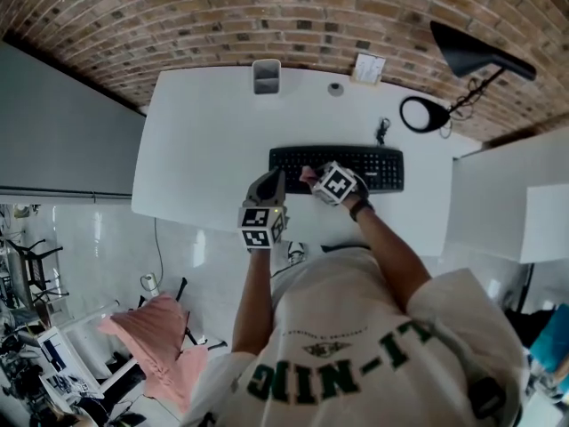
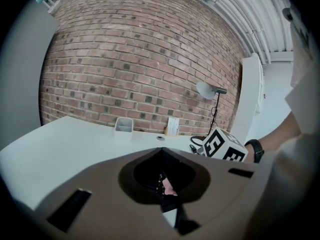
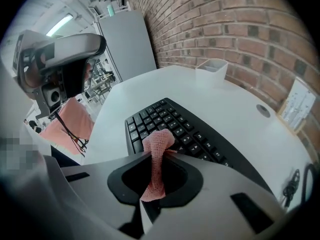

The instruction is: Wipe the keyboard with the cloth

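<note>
The right gripper (image 3: 154, 154) has its jaws pressed together on the pink cloth (image 3: 160, 140). A bunched end of the cloth pokes out past the tips and rests on the keys at the left part of the black keyboard (image 3: 190, 131). The left gripper (image 1: 271, 183) hovers just beside the keyboard's left end. Its jaws are closed against each other with nothing between them, and its marker cube (image 1: 260, 225) is towards the person. The keyboard lies on a white desk (image 1: 204, 149). Beyond the keyboard, by the brick wall (image 1: 293, 16), stand a grey pen holder (image 1: 266, 76) and a small white card (image 1: 368, 68). A black desk lamp (image 1: 480, 52) is past the keyboard's right end.
</note>
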Action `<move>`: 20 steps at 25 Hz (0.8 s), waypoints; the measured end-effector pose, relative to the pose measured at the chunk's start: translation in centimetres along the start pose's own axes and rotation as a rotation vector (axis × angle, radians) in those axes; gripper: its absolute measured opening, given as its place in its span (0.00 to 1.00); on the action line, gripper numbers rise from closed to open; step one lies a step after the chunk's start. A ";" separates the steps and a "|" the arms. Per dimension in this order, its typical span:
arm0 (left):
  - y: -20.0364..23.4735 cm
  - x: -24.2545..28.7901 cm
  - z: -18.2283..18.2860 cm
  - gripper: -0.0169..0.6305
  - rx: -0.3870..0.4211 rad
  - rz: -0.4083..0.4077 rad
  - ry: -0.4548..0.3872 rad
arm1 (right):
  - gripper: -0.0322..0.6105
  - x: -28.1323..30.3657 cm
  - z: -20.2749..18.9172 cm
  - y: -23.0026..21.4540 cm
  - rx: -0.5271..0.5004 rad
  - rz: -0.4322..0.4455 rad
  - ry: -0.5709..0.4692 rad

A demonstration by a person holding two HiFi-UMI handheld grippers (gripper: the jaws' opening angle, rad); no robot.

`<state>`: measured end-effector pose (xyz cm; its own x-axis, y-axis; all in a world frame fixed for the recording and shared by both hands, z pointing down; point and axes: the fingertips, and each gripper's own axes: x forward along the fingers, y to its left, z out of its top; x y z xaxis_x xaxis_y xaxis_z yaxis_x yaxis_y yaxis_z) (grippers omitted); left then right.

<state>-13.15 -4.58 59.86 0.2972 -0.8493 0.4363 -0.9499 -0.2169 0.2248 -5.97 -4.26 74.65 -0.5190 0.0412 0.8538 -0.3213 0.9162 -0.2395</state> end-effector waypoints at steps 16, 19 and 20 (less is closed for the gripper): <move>-3.0 2.3 -0.1 0.03 0.047 -0.116 0.027 | 0.08 -2.1 -2.8 -2.3 0.135 -0.089 -0.043; -3.9 3.2 0.1 0.03 0.056 -0.142 0.027 | 0.08 -2.8 -3.3 -3.1 0.170 -0.113 -0.065; -4.2 3.5 0.1 0.03 0.059 -0.151 0.028 | 0.08 -3.1 -3.4 -3.2 0.183 -0.118 -0.074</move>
<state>-8.13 -6.65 60.35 0.4390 -0.7912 0.4258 -0.8979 -0.3697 0.2388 -0.63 -5.99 74.39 -0.5236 -0.0973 0.8464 -0.5180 0.8251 -0.2256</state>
